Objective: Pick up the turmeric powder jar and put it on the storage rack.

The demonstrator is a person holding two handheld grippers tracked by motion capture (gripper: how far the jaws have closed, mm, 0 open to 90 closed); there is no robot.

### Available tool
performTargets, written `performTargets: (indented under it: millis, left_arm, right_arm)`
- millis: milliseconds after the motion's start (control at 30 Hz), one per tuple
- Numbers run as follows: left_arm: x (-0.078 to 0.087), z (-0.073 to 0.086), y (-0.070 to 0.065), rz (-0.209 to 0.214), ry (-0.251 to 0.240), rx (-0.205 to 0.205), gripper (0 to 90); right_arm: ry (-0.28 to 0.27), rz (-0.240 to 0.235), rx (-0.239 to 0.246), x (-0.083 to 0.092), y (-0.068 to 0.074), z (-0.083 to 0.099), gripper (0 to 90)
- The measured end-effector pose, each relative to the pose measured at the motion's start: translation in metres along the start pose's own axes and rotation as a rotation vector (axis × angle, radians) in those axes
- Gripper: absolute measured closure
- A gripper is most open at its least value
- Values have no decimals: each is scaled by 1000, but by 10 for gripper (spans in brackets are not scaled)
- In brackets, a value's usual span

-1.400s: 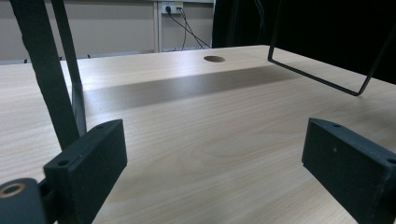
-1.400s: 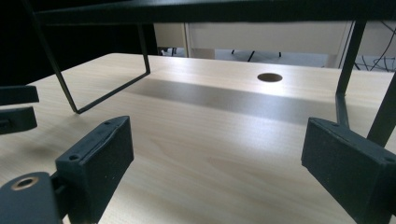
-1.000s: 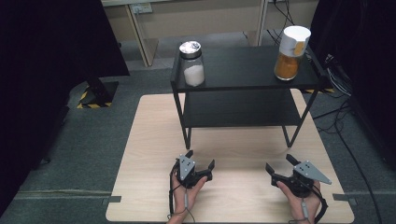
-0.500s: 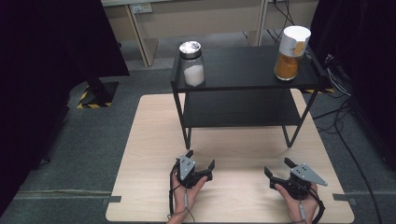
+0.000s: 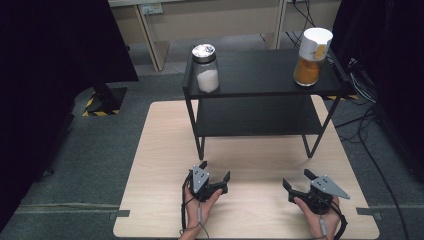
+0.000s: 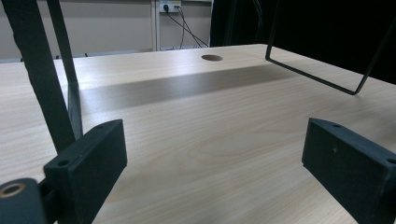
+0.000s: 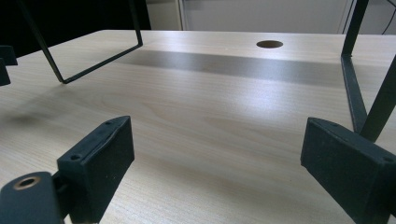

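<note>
A glass jar of white powder (image 5: 205, 68) with a metal lid stands on the left end of the black shelf's top (image 5: 260, 70). At the right end stands a jar with orange contents (image 5: 312, 56) and a white cap. Both grippers rest low over the near part of the wooden table (image 5: 160, 150), well in front of the shelf. My left gripper (image 5: 215, 170) is open with bare tabletop between its jaws (image 6: 215, 158). My right gripper (image 5: 297, 178) is open too, also holding nothing (image 7: 219, 163).
The shelf has a lower tier (image 5: 257, 117) and thin black legs (image 6: 42, 79) standing on the table. A round hole (image 7: 269, 44) is in the tabletop under the shelf. Cables (image 5: 370, 150) lie on the grey floor to the right.
My right gripper has shifted slightly left and toward the near edge. The left gripper and both jars have stayed put.
</note>
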State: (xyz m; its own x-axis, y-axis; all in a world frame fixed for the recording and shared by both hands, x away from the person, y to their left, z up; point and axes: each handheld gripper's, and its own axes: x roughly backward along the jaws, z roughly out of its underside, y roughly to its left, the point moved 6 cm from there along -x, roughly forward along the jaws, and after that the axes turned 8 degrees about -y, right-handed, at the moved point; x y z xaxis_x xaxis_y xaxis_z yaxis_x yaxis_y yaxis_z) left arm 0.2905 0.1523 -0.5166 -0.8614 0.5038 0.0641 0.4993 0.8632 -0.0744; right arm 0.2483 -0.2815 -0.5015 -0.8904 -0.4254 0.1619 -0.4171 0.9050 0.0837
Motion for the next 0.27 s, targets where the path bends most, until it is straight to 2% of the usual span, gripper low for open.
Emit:
performTargets:
  millis: [267]
  left_arm:
    - [0,0,0,2,2,-2,62]
  right_arm:
    - [0,-1,2,0,0,0,100]
